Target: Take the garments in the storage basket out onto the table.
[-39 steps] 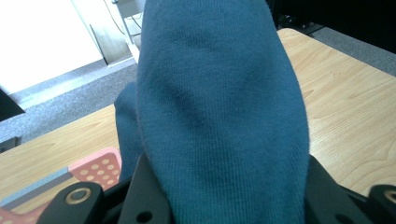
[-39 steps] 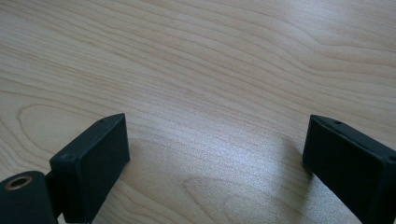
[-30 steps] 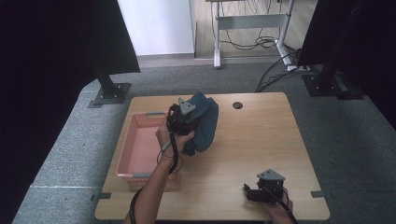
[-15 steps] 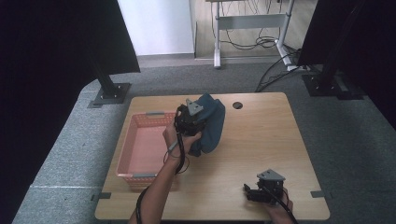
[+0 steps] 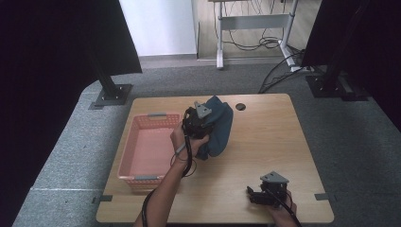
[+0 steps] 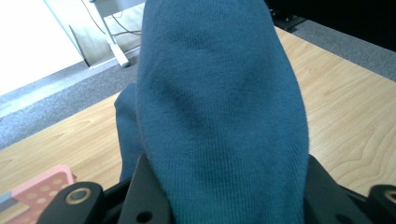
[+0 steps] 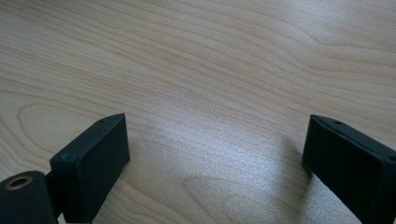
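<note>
A dark blue cloth [image 5: 221, 128] hangs bunched over the middle of the wooden table [image 5: 265, 142], just right of the pink basket [image 5: 147, 115]. My left gripper [image 5: 207, 122] is shut on it, held above the table by a hand. In the left gripper view the cloth [image 6: 219, 102] bulges out from between the jaws and hides the fingertips of the left gripper [image 6: 224, 196]. My right gripper [image 5: 253, 195] rests near the table's front right edge. Its jaws stand wide apart in the right gripper view, where the right gripper [image 7: 215, 154] has only bare wood between its fingers.
The pink basket's floor [image 5: 150, 156] holds nothing and its corner [image 6: 42, 184] shows in the left gripper view. A small black round cap [image 5: 240, 106] sits at the table's back edge. Black stand bases [image 5: 112, 93] flank the table on the grey carpet.
My left gripper has carried the blue cloth a little to the right, away from the basket. The right gripper has stayed where it was.
</note>
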The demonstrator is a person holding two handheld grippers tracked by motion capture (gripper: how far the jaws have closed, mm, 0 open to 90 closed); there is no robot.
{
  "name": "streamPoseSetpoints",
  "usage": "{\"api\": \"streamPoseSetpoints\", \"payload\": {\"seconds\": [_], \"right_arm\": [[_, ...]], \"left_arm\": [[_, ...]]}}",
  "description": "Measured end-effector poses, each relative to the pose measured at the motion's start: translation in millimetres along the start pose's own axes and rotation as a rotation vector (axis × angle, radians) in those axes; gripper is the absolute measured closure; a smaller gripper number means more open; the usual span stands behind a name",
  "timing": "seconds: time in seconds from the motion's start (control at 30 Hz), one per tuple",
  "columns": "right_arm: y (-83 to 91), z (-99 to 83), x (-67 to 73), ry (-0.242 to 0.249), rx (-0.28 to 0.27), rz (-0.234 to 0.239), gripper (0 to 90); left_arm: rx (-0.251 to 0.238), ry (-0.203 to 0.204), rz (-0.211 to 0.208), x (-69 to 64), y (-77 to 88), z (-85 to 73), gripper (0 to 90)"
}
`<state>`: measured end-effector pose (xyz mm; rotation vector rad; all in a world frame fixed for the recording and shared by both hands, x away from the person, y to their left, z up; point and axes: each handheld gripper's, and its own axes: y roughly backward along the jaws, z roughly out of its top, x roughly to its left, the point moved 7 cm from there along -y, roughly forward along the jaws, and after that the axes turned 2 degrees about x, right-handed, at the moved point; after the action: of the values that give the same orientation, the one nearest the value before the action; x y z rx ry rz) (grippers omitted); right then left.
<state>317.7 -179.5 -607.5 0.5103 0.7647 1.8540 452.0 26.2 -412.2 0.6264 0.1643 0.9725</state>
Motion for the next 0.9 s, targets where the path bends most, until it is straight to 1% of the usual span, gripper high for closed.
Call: {"api": "streamPoseSetpoints", "payload": {"seconds": [0.2, 0.53, 0.7, 0.9], "right_arm": [[0.0, 0.0, 0.0, -0.001, 0.000, 0.001, 6.9], [0.0, -0.1, 0.0, -0.001, 0.000, 0.001, 6.9], [0.0, -0.1, 0.0, -0.001, 0.000, 0.001, 6.9], [0.0, -0.1, 0.0, -0.001, 0.000, 0.001, 6.9]], "left_arm": [[0.014, 0.006, -0.008, -4.4, -8.3, -4.4, 67.2], [0.043, 0.018, -0.011, -5.6, -19.7, -14.4, 67.2], [0.061, 0.016, -0.013, -6.1, -24.7, -20.0, 67.2], [0.071, 0.024, -0.015, -7.1, -30.3, -25.4, 67.2]]}}
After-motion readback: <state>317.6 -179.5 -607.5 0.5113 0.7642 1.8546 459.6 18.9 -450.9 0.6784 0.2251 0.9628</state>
